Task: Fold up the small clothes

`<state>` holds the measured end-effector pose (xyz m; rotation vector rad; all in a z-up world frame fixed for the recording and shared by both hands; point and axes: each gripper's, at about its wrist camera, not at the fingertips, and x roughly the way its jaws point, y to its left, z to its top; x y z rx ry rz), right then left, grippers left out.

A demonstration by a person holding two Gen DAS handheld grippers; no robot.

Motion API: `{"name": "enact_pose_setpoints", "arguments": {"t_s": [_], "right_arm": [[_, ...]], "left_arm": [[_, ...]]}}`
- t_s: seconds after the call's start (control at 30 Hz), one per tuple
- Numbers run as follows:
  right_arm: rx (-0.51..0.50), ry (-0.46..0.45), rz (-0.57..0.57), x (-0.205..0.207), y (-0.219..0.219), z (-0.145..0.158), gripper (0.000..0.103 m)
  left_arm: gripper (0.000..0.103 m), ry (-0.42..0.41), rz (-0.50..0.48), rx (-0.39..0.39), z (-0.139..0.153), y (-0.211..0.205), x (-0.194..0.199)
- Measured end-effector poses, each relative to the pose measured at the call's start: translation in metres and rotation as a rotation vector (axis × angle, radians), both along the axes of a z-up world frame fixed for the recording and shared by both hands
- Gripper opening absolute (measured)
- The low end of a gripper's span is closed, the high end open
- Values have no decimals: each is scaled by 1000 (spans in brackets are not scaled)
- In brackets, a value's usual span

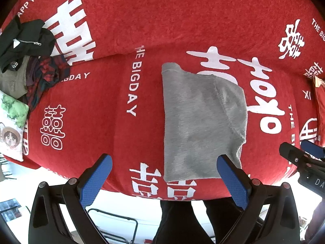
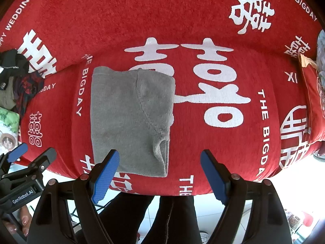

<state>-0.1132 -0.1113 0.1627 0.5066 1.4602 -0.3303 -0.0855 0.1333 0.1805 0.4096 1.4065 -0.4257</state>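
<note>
A small grey garment (image 1: pixel 199 122) lies folded flat on a red sofa cover (image 1: pixel 162 30) printed with white characters. In the right wrist view the same grey garment (image 2: pixel 130 120) sits left of centre. My left gripper (image 1: pixel 164 160) hangs open above the sofa's front edge, its right pad over the garment's near corner, nothing between the pads. My right gripper (image 2: pixel 160 158) is open too, its left pad over the garment's near edge, holding nothing. Both point down at the seat.
A heap of dark, plaid and olive clothes (image 1: pixel 26 59) lies at the sofa's left end beside a printed cushion (image 1: pixel 11 126). A red cushion (image 2: pixel 313 101) sits at the right end. The person's dark-trousered legs (image 2: pixel 174 219) and white floor show below the seat edge.
</note>
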Motion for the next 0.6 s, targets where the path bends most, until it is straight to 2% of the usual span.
{"name": "enact_pose_setpoints", "arguments": {"t_s": [0.6], "right_arm": [[20, -2, 3, 3, -2, -3, 85]], "left_arm": [[103, 0, -10, 17, -1, -6, 0]]}}
